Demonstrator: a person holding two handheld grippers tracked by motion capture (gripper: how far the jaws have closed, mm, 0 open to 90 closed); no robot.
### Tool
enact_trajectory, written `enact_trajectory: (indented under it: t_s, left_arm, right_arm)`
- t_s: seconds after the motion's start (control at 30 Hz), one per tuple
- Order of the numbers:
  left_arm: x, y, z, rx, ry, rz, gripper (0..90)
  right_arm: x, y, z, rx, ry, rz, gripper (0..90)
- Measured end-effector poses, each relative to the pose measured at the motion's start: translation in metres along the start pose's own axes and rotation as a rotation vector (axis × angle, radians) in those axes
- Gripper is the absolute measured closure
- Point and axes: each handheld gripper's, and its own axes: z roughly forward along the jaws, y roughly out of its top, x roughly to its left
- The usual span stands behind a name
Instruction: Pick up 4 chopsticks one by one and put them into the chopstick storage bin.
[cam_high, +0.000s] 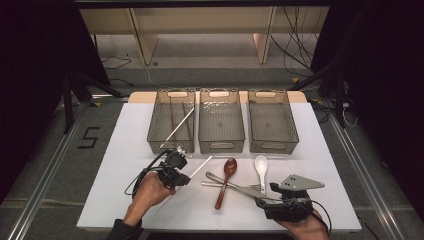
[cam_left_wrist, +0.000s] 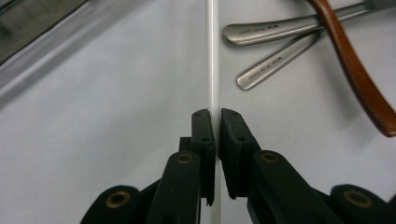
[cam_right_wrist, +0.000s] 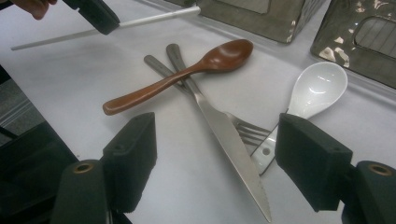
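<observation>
My left gripper (cam_high: 184, 176) is shut on a thin white chopstick (cam_high: 201, 166) and holds it a little above the white table. In the left gripper view the chopstick (cam_left_wrist: 213, 56) runs straight up between the pads of that gripper (cam_left_wrist: 217, 114). My right gripper (cam_high: 264, 194) stands open near the front right. In its own view the right gripper (cam_right_wrist: 217, 140) has wide jaws on either side of a knife (cam_right_wrist: 224, 135) and a fork (cam_right_wrist: 247, 128). A brown wooden spoon (cam_right_wrist: 187, 72) lies across their handles. A white ceramic spoon (cam_right_wrist: 317, 88) lies to their right.
Three mesh baskets stand in a row at the back: left (cam_high: 171, 145), middle (cam_high: 221, 146), right (cam_high: 274, 146). The left one holds long thin sticks (cam_high: 177, 127). The table's front edge (cam_high: 200, 227) runs just before both hands.
</observation>
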Motion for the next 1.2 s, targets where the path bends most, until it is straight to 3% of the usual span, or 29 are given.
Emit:
enact_trajectory:
  t_s: [0.2, 0.37, 0.73, 1.2]
  left_arm:
    - [0.001, 0.006, -0.019, -0.057, -0.008, 0.013, 84.2]
    - [0.010, 0.013, -0.032, -0.112, -0.015, -0.006, 84.2]
    - [0.045, 0.031, -0.052, -0.201, 0.007, -0.063, 84.2]
    - [0.095, 0.076, -0.069, -0.261, 0.102, -0.105, 84.2]
  right_arm:
    - [0.000, 0.000, 0.000, 0.000, -0.002, 0.000, 30.1]
    - [0.000, 0.001, -0.001, -0.006, -0.003, 0.002, 30.1]
    - [-0.002, 0.000, -0.001, -0.010, -0.005, 0.008, 30.1]
    - [-0.003, 0.000, 0.000, -0.007, -0.002, 0.011, 30.1]
